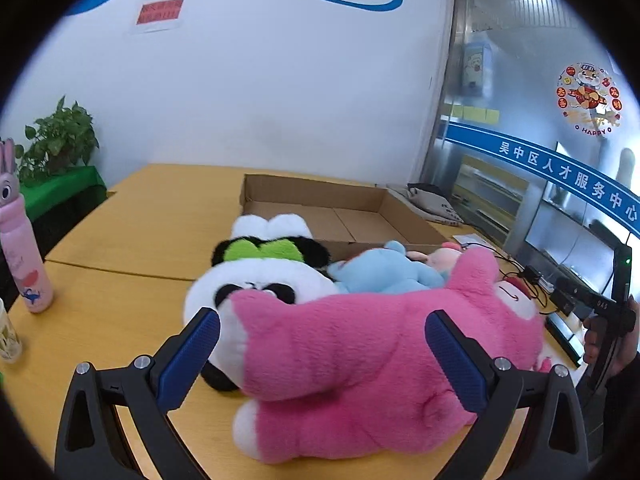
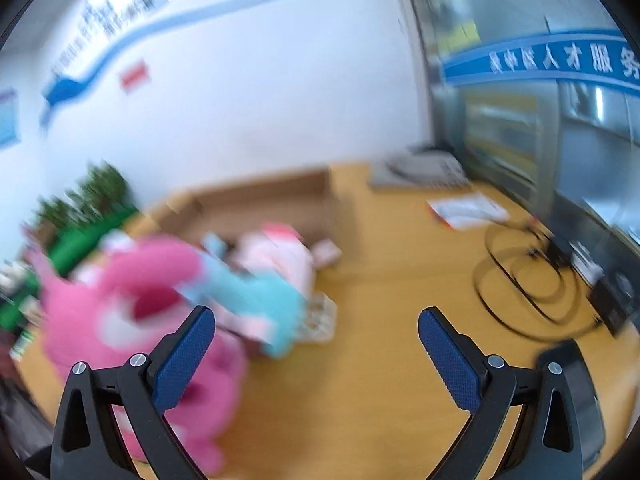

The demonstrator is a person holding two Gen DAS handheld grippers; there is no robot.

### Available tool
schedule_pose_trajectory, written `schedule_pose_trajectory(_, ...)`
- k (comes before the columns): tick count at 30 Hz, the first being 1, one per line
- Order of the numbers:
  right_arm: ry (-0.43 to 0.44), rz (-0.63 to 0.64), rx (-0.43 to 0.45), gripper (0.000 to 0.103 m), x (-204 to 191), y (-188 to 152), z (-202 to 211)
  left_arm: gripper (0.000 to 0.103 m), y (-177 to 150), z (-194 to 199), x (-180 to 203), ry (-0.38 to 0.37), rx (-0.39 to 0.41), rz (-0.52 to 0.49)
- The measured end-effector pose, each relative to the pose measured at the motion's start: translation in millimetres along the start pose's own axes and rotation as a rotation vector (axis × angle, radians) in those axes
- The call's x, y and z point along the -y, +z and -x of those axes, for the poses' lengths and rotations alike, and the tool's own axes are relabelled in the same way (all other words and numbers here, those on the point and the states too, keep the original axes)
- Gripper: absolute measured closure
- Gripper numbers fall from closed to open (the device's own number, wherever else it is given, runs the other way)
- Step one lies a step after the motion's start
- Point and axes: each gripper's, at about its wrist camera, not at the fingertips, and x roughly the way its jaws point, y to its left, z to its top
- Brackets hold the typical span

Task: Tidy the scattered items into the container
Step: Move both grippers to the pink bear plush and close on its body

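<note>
A big pink plush (image 1: 360,364) lies on the wooden table between the wide-apart fingers of my left gripper (image 1: 322,330), which is open and not pressing it. Behind it sit a panda plush (image 1: 260,280) with a green bow, a light blue plush (image 1: 384,270) and a small pale pink doll (image 1: 444,256). The shallow cardboard box (image 1: 340,216) stands open beyond them. In the blurred right wrist view, my right gripper (image 2: 316,328) is open over bare table, with the pink plush (image 2: 120,312), blue plush (image 2: 256,296) and pale pink doll (image 2: 280,256) to its left and the box (image 2: 260,204) behind.
A pink bunny bottle (image 1: 24,264) stands at the left table edge, a potted plant (image 1: 56,140) beyond it. Black cables (image 2: 520,276), papers (image 2: 468,210) and a dark device (image 2: 576,364) lie on the right. A folded cloth bag (image 1: 432,200) sits right of the box.
</note>
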Motion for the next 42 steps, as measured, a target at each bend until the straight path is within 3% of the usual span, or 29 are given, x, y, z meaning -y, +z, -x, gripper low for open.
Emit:
schedule_pose_trajectory(3, 0.129, 0.016, 0.029, 0.0, -25.4, 6.4, 8.6, 0.001, -5.2, -13.3, 20.1, -0.036, -0.022, -0.002)
schedule_pose_trajectory(5, 0.168, 0.055, 0.026, 0.0, -47.0, 1.8, 3.4, 0.001, -10.2, -23.9, 32.0, -0.047, -0.039, -0.003)
schedule_pose_trajectory(7, 0.164, 0.092, -0.009, 0.0, -68.9, -10.7, -14.2, 0.001, -18.4, -35.3, 41.8, -0.05, -0.073, -0.005)
schedule_pose_trajectory(10, 0.115, 0.161, -0.134, 0.0, -95.4, -45.6, -61.1, 0.001, -28.9, -38.8, 52.1, -0.022, -0.061, -0.038)
schedule_pose_trajectory(12, 0.098, 0.162, -0.144, 0.0, -104.1, -68.0, -81.0, 0.001, -34.8, -40.2, 57.4, -0.013, -0.068, -0.062)
schedule_pose_trajectory(15, 0.093, 0.126, -0.108, 0.0, -102.7, -75.3, -87.2, 0.001, -45.0, -40.6, 62.8, -0.029, -0.093, -0.09)
schedule_pose_trajectory(20, 0.143, 0.097, -0.137, 0.0, -93.2, -75.8, -86.4, 0.001, -62.4, -62.6, 63.9, -0.192, -0.233, -0.015)
schedule_pose_trajectory(26, 0.108, 0.059, -0.156, 0.0, -90.0, -77.9, -84.6, 0.0, -66.4, -78.9, 66.9, -0.155, -0.184, 0.01)
schedule_pose_trajectory(30, 0.123, 0.035, -0.153, 0.0, -87.2, -78.7, -84.9, 0.002, -63.9, -81.8, 70.0, -0.148, -0.192, 0.005)
schedule_pose_trajectory(38, 0.121, 0.087, -0.136, 0.0, -89.6, -74.1, -67.7, 0.029, -65.9, -69.1, 69.3, -0.167, -0.184, -0.005)
schedule_pose_trajectory(42, 0.128, 0.144, -0.138, 0.0, -85.4, -74.3, -63.1, 0.03, -65.5, -71.8, 64.3, -0.196, -0.192, 0.0)
